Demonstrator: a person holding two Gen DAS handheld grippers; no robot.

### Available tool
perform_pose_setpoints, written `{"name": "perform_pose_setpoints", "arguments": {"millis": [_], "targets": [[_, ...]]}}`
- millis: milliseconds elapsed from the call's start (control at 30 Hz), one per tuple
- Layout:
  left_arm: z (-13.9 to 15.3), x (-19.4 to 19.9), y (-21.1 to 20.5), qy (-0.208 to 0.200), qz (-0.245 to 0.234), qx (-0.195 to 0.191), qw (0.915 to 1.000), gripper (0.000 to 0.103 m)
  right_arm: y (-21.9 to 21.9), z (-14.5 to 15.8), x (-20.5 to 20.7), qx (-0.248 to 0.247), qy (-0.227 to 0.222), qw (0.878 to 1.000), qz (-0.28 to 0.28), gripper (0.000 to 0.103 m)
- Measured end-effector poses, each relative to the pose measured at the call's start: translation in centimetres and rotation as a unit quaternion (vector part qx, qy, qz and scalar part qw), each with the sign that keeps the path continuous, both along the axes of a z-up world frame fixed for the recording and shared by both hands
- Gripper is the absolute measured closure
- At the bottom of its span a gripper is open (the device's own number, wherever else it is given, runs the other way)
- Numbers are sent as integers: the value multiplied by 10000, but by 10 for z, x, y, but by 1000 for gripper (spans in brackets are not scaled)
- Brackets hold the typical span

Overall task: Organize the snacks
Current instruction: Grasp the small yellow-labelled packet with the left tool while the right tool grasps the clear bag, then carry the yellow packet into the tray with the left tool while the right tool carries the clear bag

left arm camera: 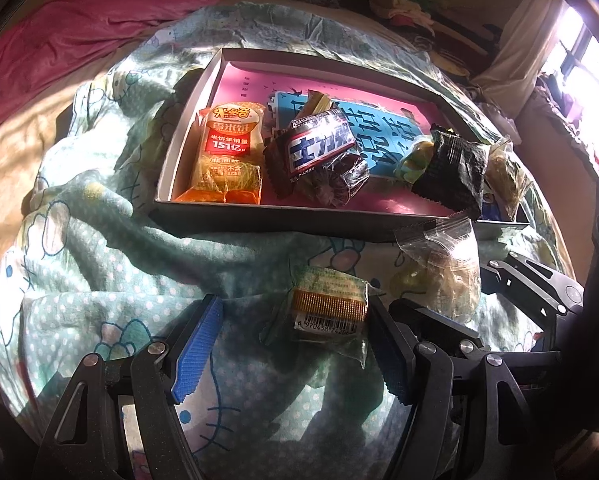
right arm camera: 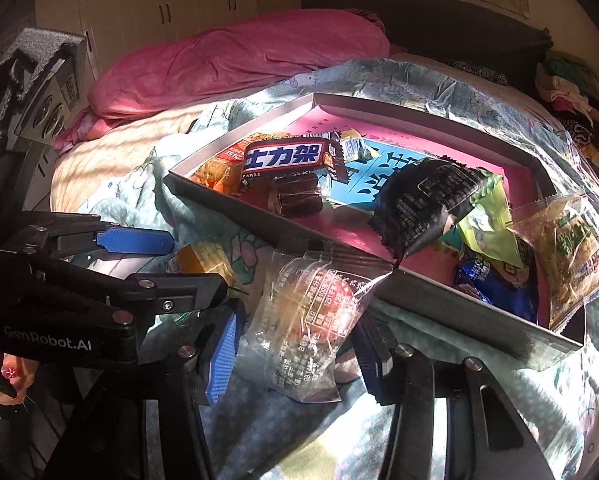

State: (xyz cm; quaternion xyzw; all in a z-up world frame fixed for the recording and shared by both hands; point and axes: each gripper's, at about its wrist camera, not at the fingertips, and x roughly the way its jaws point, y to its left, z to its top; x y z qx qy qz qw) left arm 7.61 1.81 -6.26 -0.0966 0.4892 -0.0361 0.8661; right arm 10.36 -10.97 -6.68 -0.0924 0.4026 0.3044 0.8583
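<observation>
Most snacks already lie in the shallow box (left arm camera: 187,128) on the bed (left arm camera: 99,248): a rice-cracker pack (left arm camera: 229,152), a chocolate bar (left arm camera: 319,146), a black packet (left arm camera: 451,168) and others. Two remain outside at its near wall. The right hand-held gripper (right arm camera: 295,348) is clamped on a clear-wrapped pastry (right arm camera: 307,320); the left hand-held gripper (left arm camera: 295,344) stands apart around a small barcoded snack (left arm camera: 329,312), not yet gripped.

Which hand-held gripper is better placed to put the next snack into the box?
Right hand-held gripper: its pads already flank the clear packet beside the box. The left stands open around the orange-striped packet.
</observation>
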Motion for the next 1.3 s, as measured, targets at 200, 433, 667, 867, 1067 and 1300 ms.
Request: {"name": "perform_pose_setpoints", "arguments": {"millis": [200,433,667,867,1067,1300], "targets": [[0,-1,-3,-36,-11,-63,10000,38,-15,5,1,200,201,9995,-157,56],[0,-2,-11,-59,-131,-82,9999,55,-34,14,-1,361,270,9984,-332,58],[3,-6,-11,-93,-182,-129,9997,59,-46,18,0,785,460,9952,-360,58],[11,-10,-13,-145,-260,-153,9994,60,-44,20,-4,848,439,9952,-232,58],[21,-12,-16,-213,-332,-164,9991,61,-45,24,-8,879,364,9953,-194,58],[33,-15,-19,-329,-356,-171,9987,61,-51,30,-9,1008,284,9941,-269,58]]}}
